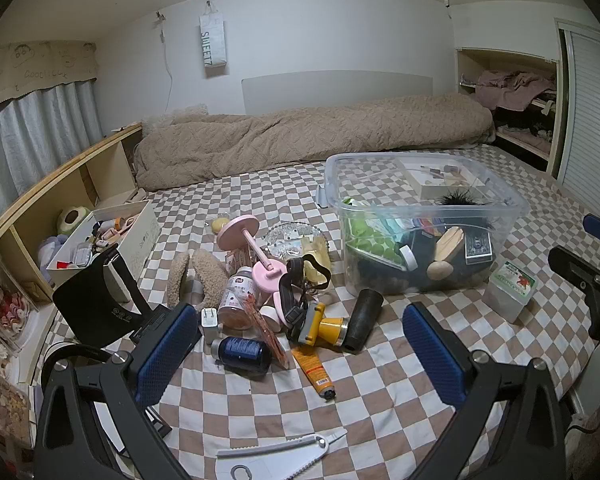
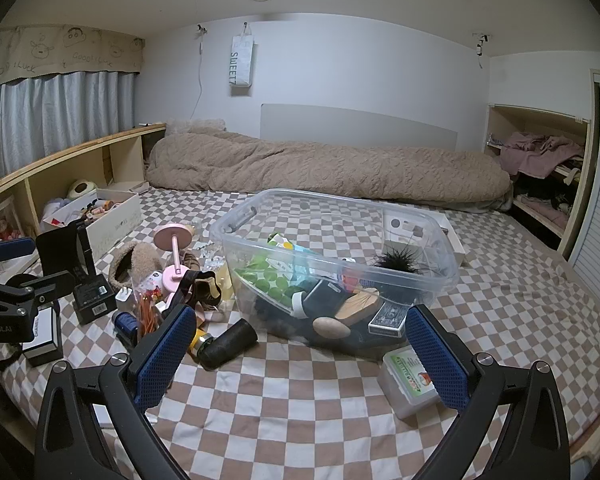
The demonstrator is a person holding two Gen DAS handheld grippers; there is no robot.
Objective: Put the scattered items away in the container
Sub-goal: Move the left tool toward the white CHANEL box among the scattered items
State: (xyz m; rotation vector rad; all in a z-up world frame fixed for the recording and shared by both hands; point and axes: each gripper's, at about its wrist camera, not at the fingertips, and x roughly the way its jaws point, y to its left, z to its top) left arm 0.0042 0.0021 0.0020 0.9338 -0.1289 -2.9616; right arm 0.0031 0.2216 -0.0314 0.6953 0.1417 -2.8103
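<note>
On the checkered bed sheet (image 1: 380,392), the clear plastic container (image 1: 424,216) sits toward the right, already holding a deck of cards (image 1: 478,247), a wooden egg-shaped piece (image 1: 440,270), green items and a black spiky object. Left of it lies the scattered pile: a pink stand (image 1: 244,240), a pill bottle (image 1: 238,296), a dark blue can (image 1: 242,352) on its side, a yellow headlamp (image 1: 320,324) with its strap, a black cylinder (image 1: 362,320) touching the headlamp's front, an orange tube (image 1: 314,372), a white charger plug (image 1: 209,324) and a fluffy beige headband (image 1: 196,280). A small lidded box with a green label (image 1: 510,286) stands just beside the container's near right corner. Left claw (image 1: 296,356): jaws fully apart, nothing between them, hovering above the sheet near the pile. Right claw (image 2: 300,356): likewise spread wide and empty, facing the container's near wall, with the labelled box by its right finger. A rolled brown blanket (image 1: 312,136) lies along the wall beyond.
</note>
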